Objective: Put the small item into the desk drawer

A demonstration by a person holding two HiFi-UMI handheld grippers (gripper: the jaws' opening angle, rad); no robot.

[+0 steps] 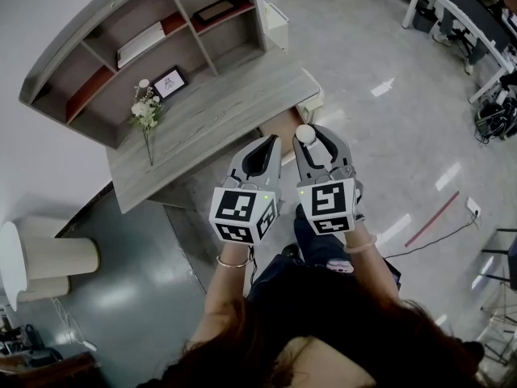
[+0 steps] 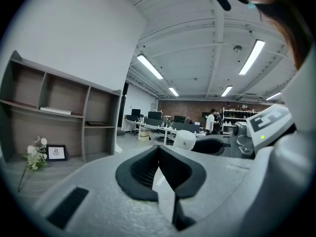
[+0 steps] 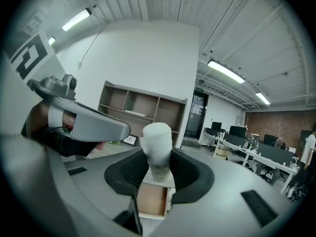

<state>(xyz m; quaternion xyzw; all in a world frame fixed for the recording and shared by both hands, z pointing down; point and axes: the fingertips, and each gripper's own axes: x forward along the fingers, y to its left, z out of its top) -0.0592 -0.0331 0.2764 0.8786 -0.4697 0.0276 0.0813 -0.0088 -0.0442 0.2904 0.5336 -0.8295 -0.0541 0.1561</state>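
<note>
The desk [image 1: 218,107] is matt grey wood grain, the drawer [image 3: 150,200] smooth brown wood, the floor [image 1: 363,95] glossy, the left gripper [image 2: 159,151] and right gripper [image 3: 158,158] matt grey plastic with black ribbed pads [image 3: 124,174], the white item [image 3: 157,139] matt and faintly rough.

My left gripper [image 1: 269,144] sat just left of my right gripper [image 1: 312,144], the two side by side before the desk [image 1: 218,115]; the small item [image 1: 304,134] stood between my right jaws, its top beyond their tips; my left jaws met with nothing in them; the open drawer [image 1: 283,129] jutted from the desk's near edge, beneath both grippers' tips; the shelf unit [image 1: 97,55] stood at the desk's far side, against the wall [image 1: 48,6]; on the desktop before it stood the flower sprig [image 1: 145,113], with the picture frame [image 1: 170,82] just behind and to its right; long office tables [image 1: 460,14] lay well apart, far off to the right.
</note>
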